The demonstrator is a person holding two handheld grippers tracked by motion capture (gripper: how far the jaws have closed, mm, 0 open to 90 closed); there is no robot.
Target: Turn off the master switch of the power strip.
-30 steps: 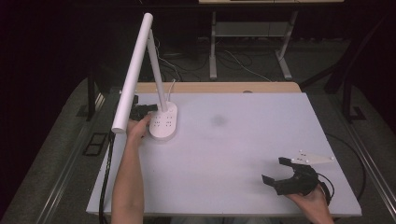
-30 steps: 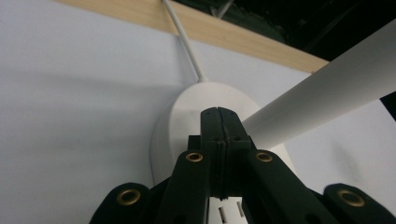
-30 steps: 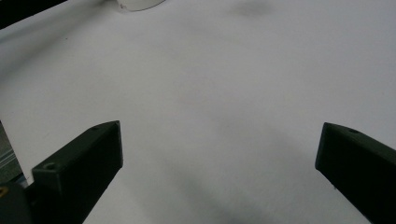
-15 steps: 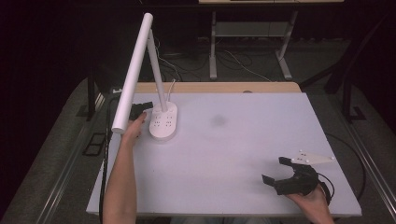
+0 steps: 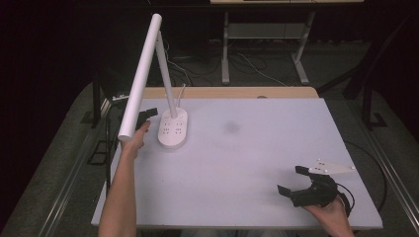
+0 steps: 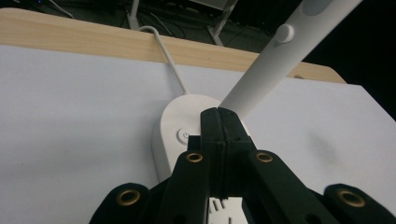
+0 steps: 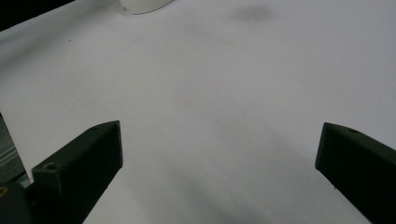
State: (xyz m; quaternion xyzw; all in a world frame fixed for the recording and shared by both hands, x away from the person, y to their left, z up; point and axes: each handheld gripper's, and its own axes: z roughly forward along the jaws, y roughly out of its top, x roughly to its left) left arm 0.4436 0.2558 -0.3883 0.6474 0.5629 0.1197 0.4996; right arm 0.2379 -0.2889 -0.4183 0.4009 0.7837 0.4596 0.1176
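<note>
White smooth oval lamp base [image 6: 187,128], closed black left tool [image 6: 218,112] above, right tool [image 5: 292,180] open

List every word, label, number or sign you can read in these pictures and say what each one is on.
No words, brand names or numbers can be read anywhere.
Power symbol, a circle with a short stroke: on the round button on the lamp base, just left of the closed jaws of the left gripper.
Small dark marks on the top of the lamp base in the high view: too small to read.
</note>
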